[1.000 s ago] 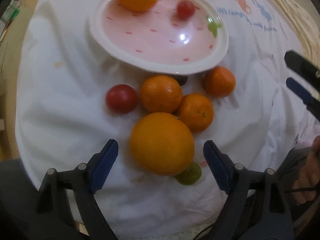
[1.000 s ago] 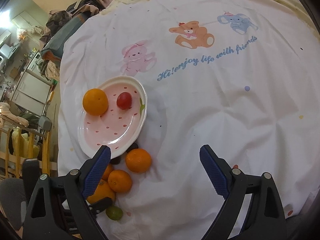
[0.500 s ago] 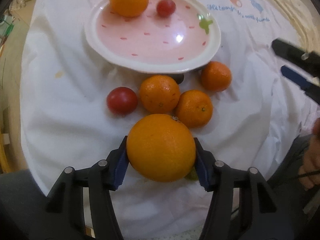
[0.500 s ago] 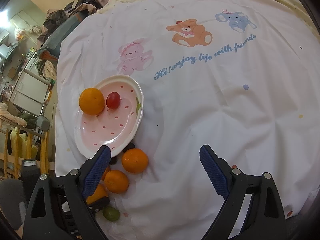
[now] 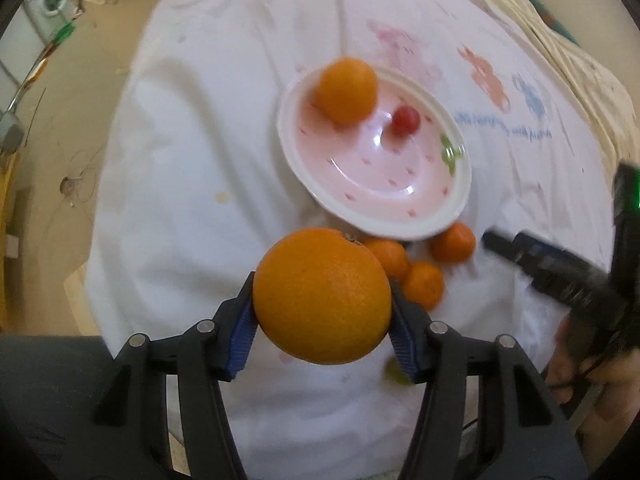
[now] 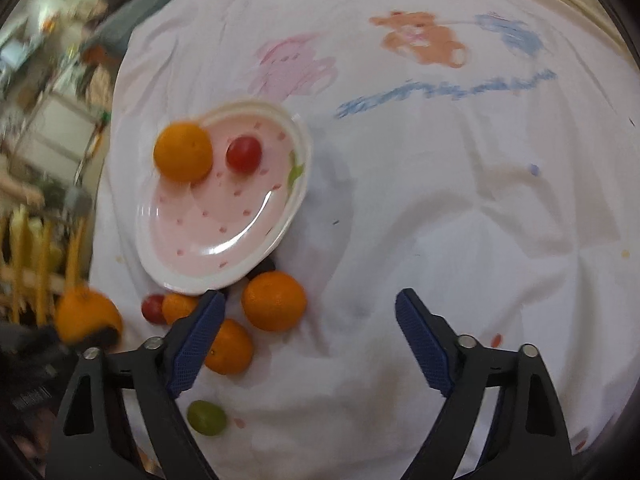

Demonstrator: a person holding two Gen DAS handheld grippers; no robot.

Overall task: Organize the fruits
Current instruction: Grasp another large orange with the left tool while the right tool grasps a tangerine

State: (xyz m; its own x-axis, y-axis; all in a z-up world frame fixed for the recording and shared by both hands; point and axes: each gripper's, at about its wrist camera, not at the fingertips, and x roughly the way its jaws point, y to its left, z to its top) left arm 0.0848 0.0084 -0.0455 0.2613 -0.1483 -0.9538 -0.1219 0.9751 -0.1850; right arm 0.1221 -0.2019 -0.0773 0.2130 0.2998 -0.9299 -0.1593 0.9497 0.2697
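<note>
My left gripper point(image 5: 322, 300) is shut on a large orange point(image 5: 322, 296) and holds it above the white cloth, short of the pink plate point(image 5: 420, 228). The plate holds an orange point(image 5: 347, 91) and a red cherry tomato point(image 5: 405, 120). Three mandarins point(image 5: 422, 284) lie on the cloth just below the plate. In the right wrist view the plate point(image 6: 192, 280), the mandarins point(image 6: 274, 300), a red tomato point(image 6: 153, 308) and a green grape point(image 6: 207, 417) show. My right gripper point(image 6: 310, 340) is open and empty over the cloth, right of the fruit.
The table carries a white cloth point(image 6: 460, 220) printed with cartoon animals and blue writing. The right gripper point(image 5: 560, 276) and the hand holding it show at the right edge of the left wrist view. Room clutter lies beyond the table's left edge.
My left gripper closed on the large orange, then lifted it off the cloth. The right gripper moved a little closer to the fruit and stayed open.
</note>
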